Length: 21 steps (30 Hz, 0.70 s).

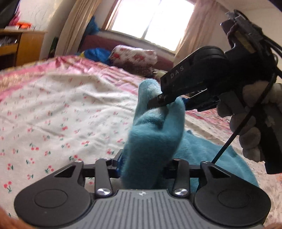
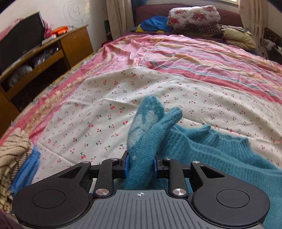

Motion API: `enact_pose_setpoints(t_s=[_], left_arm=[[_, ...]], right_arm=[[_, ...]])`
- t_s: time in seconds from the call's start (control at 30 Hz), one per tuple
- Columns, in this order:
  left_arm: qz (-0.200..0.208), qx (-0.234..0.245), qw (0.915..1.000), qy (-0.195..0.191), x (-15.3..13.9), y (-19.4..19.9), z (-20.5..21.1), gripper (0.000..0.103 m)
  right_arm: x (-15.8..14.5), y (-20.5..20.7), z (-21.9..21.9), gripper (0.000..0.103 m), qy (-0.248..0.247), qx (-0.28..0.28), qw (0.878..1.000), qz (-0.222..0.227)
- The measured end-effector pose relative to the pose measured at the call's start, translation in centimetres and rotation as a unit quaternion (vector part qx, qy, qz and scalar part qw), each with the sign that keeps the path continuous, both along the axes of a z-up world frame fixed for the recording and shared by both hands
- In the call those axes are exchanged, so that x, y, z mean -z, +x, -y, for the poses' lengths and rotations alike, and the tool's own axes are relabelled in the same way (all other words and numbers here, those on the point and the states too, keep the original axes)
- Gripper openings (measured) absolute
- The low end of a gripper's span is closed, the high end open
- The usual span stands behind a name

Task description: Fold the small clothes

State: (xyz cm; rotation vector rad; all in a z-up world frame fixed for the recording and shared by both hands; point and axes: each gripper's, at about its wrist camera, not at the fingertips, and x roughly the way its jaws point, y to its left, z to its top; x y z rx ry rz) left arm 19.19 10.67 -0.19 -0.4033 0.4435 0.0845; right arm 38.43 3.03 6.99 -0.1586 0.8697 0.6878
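A fuzzy teal knitted garment lies on the cherry-print sheet of a bed. My left gripper is shut on a bunched part of it that stands up between the fingers. My right gripper is shut on another bunched part with pale patches; the rest of the teal knit spreads to the right on the sheet. In the left wrist view the right gripper comes in from the upper right, its tips pinching the garment's top.
A pink striped bedspread covers the far bed. Folded floral bedding and blue cloth sit at the head. A wooden cabinet stands left of the bed. Beige striped and blue clothes lie at the left edge.
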Motion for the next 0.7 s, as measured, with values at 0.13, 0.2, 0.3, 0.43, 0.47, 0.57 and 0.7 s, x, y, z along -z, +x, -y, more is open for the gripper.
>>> enact_pose_setpoints(t_s=[0.13, 0.2, 0.3, 0.43, 0.47, 0.57, 0.7], left_arm=[[0.017, 0.02, 0.9995, 0.018, -1.4, -0.2, 2.0, 0.04], [0.022, 0.031, 0.9988, 0.03, -2.0, -0.3, 3.4, 0.04], [0.023, 0.051, 0.9974, 0.045, -2.9, 0.0, 5.5, 0.039], [0.027, 0.083, 0.9949, 0.051, -4.2, 0.7, 8.5, 0.039], [0.027, 0.092, 0.994, 0.052, -4.4, 1.0, 9.2, 0.039], [0.032, 0.118, 0.9903, 0.066, -5.2, 1.6, 11.8, 0.039], [0.038, 0.152, 0.9839, 0.086, -6.0, 2.4, 15.3, 0.039]], right_arm=[[-1.3, 0.0, 3.2, 0.023, 0.033, 0.014, 0.999, -0.005], [-1.9, 0.2, 4.9, 0.023, 0.049, 0.022, 0.999, -0.007], [-2.3, 0.3, 7.4, 0.023, 0.068, 0.036, 0.997, -0.01], [-2.6, 0.9, 10.9, 0.023, 0.094, 0.059, 0.994, -0.022], [-2.7, 1.0, 11.9, 0.022, 0.099, 0.064, 0.993, -0.025], [-3.0, 1.2, 14.9, 0.022, 0.109, 0.078, 0.991, -0.025], [-3.0, 1.6, 18.9, 0.022, 0.122, 0.103, 0.987, -0.027]])
